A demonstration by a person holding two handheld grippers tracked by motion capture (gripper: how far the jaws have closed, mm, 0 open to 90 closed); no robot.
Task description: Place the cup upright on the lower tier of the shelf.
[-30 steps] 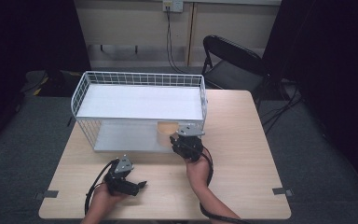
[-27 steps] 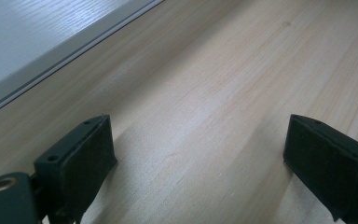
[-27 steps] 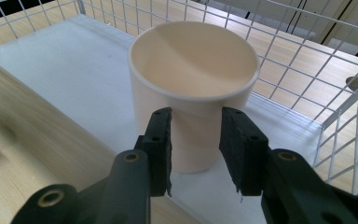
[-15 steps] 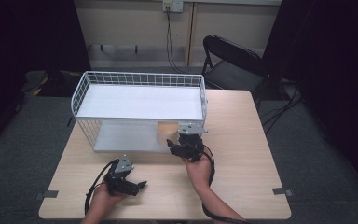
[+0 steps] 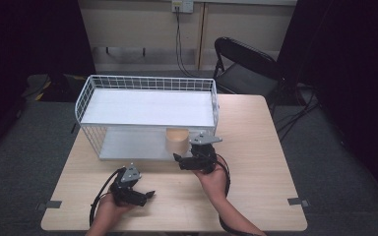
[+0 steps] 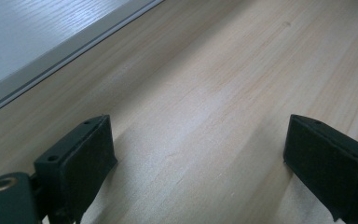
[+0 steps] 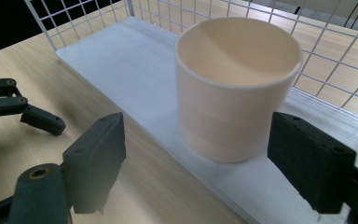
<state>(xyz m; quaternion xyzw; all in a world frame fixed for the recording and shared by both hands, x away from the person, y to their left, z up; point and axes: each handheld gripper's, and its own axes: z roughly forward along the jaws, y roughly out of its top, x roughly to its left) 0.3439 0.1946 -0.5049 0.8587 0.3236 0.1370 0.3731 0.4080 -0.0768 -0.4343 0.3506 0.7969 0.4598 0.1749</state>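
High view, near to far. Lower left of frame: the left tool [image 5: 147,194] rests low over the tabletop [image 5: 256,147], jaws apart with bare wood between them. Lower centre: the right tool [image 5: 178,160], jaws wide apart after just opening, points toward the upper left at the cup [image 5: 177,140]. The cup, cream and upright, stands on the lower shelf [image 5: 123,145] of the white wire rack [image 5: 147,98], at the shelf's right end. In the right gripper view the cup [image 7: 235,88] sits just beyond the pads [image 7: 310,161], centred between them and touching neither. Upper right: a black chair [image 5: 246,64] behind the tabletop.
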